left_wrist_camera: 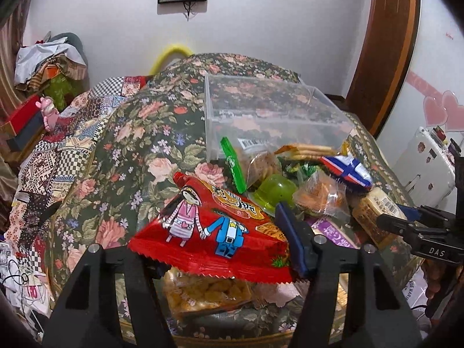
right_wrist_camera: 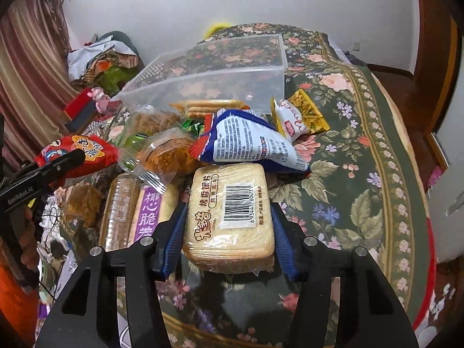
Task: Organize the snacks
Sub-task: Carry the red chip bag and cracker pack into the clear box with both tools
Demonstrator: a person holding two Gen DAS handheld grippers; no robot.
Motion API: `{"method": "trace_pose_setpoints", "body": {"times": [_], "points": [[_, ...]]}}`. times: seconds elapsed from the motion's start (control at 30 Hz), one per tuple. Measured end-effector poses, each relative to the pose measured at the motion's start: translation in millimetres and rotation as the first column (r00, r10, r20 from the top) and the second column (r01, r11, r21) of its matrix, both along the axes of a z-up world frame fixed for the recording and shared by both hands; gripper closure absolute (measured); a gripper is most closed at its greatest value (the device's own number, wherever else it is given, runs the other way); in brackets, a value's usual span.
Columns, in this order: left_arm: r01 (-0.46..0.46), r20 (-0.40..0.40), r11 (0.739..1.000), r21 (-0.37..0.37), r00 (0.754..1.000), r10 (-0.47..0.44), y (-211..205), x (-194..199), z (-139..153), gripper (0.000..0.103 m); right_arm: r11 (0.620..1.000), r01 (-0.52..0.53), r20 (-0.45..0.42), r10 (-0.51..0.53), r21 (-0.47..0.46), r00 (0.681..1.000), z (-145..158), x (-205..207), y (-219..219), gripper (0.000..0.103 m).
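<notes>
Now the left tongs point(left_wrist_camera: 229, 249) clamp a red snack bag point(left_wrist_camera: 214, 229), lifted above the pile; the right tongs point(right_wrist_camera: 229, 232) squeeze a toasted bread-slice pack point(right_wrist_camera: 229, 211), clear bin point(right_wrist_camera: 220, 66) beyond both.

left claw point(left_wrist_camera: 229, 264): black angular arms, silver screws, ribbed blue pads
right claw point(right_wrist_camera: 226, 240): same build; white "DAS" lettering at 3 o'clock

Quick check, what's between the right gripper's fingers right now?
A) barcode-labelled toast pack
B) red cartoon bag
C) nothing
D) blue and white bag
A: in the right wrist view the right gripper has its blue fingers pressed on both sides of the toast pack; the red bag sits in the left gripper.
</notes>
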State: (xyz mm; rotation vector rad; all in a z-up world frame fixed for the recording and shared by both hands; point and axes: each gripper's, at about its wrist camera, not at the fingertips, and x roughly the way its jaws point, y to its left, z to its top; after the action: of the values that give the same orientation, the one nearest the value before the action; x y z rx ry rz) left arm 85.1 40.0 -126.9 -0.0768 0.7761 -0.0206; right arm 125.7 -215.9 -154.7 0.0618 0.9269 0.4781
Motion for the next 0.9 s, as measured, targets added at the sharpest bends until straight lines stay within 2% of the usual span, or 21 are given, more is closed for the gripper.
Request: {"method": "trace_pose_setpoints", "body": {"times": [0.47,0.9], "points": [[0.024,0.124,1.0,-0.02,0.992,-0.022,-10,1,48,0.042,0.998,-0.007,0.142,-0.002,0.067,0.99,47,-2,0,0.051],[0.044,0.178,0.999,-0.03,0.983,-0.038,-19,56,69,0.042,0.994,0.012,0.232,-0.037,0.105,0.972,70,47,8,0.051]]}}
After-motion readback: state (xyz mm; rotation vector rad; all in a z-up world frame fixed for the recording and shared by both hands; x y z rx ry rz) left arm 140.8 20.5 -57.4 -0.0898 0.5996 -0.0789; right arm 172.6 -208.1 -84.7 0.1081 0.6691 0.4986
